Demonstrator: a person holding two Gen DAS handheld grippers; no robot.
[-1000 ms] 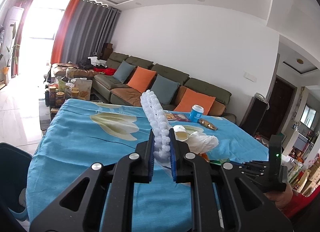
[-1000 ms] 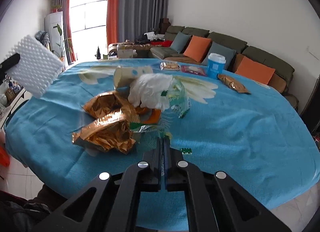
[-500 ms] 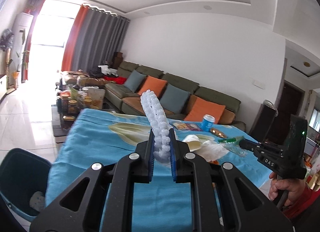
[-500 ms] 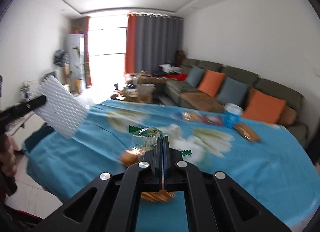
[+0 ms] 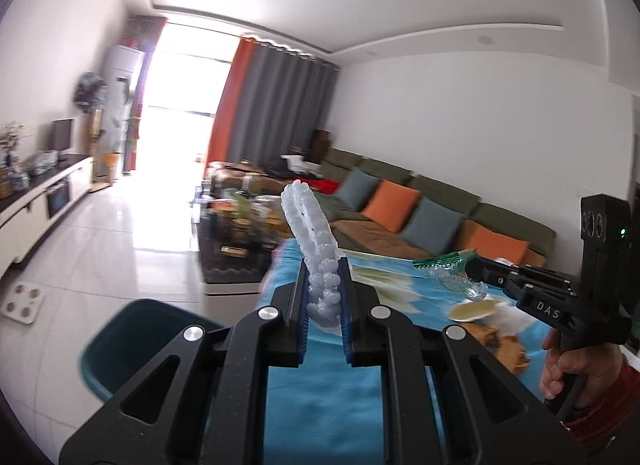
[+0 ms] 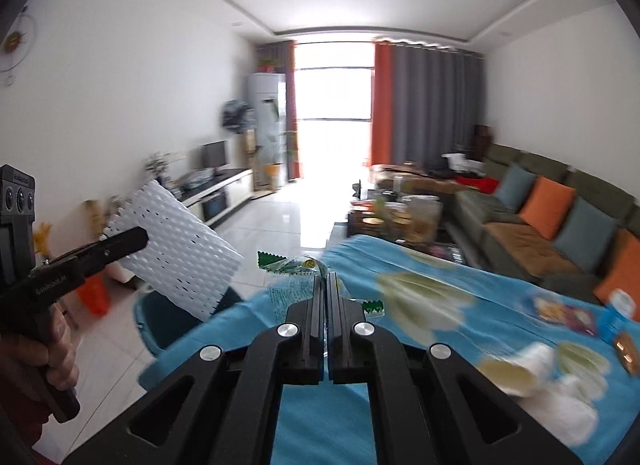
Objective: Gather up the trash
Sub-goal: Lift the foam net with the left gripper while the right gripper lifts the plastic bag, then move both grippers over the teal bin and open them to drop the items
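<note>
**Both grippers carry trash above the blue table**

The left gripper (image 5: pixel 325 297) is closed to a narrow gap on a white foam net sleeve (image 5: pixel 310 233), which stands up from between its blue-padded fingers (image 5: pixel 302 305) and leans slightly left. From the right wrist camera the same sleeve (image 6: pixel 180 257) shows broadside as a dimpled white sheet, pinched at one edge by the left gripper (image 6: pixel 136 239) and hanging in the air beyond the table's edge, above the floor.

The right gripper (image 6: pixel 325 297) has its jaws pressed almost together on a clear plastic wrapper with green zigzag edges (image 6: pixel 292 277); the wrapper sticks out to the left of and above the fingertips. In the left wrist view that wrapper (image 5: pixel 452 273) hangs from the tip of the right gripper (image 5: pixel 474 269), over the table.

Just below and left of the left gripper sits a dark teal bin (image 5: pixel 132 341), on the floor beside the table; in the right wrist view the bin (image 6: pixel 160 325) lies under the foam sleeve.

On the blue flowered tablecloth (image 6: pixel 420 305) remain a white crumpled bag (image 6: pixel 560 397), blurred, and a blue cup (image 6: pixel 618 305) near the far right. Beyond stand the green sofa (image 6: pixel 540 201) with orange and grey cushions, and the grey and orange curtains (image 6: pixel 420 105).
</note>
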